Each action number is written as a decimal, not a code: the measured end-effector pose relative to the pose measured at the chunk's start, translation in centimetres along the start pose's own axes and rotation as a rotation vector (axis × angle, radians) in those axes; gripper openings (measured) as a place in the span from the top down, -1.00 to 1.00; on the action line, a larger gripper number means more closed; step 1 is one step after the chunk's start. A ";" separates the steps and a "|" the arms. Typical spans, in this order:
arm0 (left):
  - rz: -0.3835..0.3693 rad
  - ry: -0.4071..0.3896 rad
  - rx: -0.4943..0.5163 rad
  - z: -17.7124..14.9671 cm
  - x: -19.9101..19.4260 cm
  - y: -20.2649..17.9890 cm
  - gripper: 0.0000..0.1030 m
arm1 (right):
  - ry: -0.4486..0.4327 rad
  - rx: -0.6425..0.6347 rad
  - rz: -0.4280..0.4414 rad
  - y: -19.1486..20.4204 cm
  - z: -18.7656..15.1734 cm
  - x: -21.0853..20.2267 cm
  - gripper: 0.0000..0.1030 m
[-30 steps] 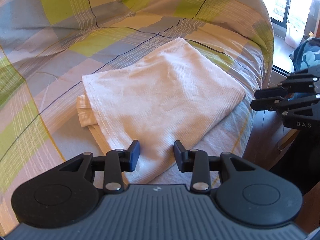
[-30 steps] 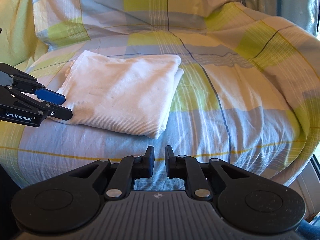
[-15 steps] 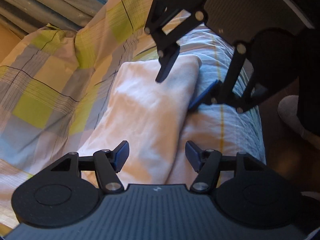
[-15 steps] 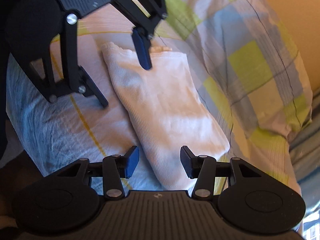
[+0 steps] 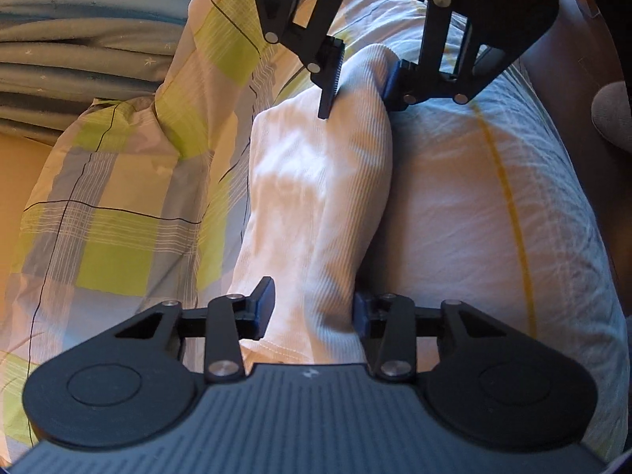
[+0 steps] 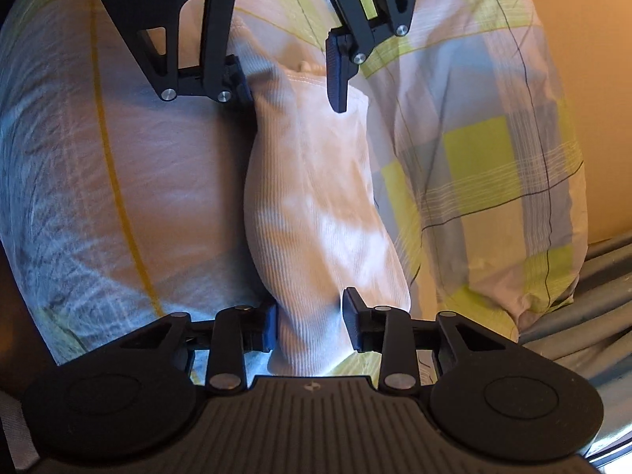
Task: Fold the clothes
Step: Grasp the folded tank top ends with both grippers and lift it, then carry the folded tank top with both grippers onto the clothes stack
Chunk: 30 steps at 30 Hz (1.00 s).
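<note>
A folded white ribbed garment (image 5: 316,205) lies on a checked yellow, blue and white bedspread (image 5: 110,229). My left gripper (image 5: 312,308) has its jaws open around one end of the fold, one finger on each side. My right gripper (image 6: 312,320) stands open around the opposite end of the garment (image 6: 312,205). Each gripper faces the other: the right one shows at the top of the left wrist view (image 5: 359,79), the left one at the top of the right wrist view (image 6: 292,75). The cloth fills the gap between the fingers at both ends.
The bedspread (image 6: 493,166) bulges up beside the garment. Grey-blue pleated fabric (image 5: 79,59) lies at the far edge of the bed. The bed's edge drops to a dark floor (image 5: 616,197) on the other side, with a grey rounded object (image 5: 612,114) there.
Both grippers swung round from the bed's front to face each other at opposite ends of the garment, opened, and moved in so their fingers straddle the fold.
</note>
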<state>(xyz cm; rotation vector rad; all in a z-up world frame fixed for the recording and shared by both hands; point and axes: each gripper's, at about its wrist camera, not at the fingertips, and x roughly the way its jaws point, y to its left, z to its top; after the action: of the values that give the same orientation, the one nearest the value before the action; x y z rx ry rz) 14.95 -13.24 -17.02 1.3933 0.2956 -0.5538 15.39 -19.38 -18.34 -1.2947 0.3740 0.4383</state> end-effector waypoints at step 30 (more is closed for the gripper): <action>-0.043 -0.758 0.122 22.9 -25.2 4.4 0.82 | 0.395 0.387 -0.376 -7.7 -12.4 -34.1 0.82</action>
<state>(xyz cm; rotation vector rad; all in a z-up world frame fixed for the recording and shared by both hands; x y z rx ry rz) -6.65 -30.42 3.39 1.1969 -0.3250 -1.0985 -10.23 -36.53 2.25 -1.0337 0.5045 -0.2072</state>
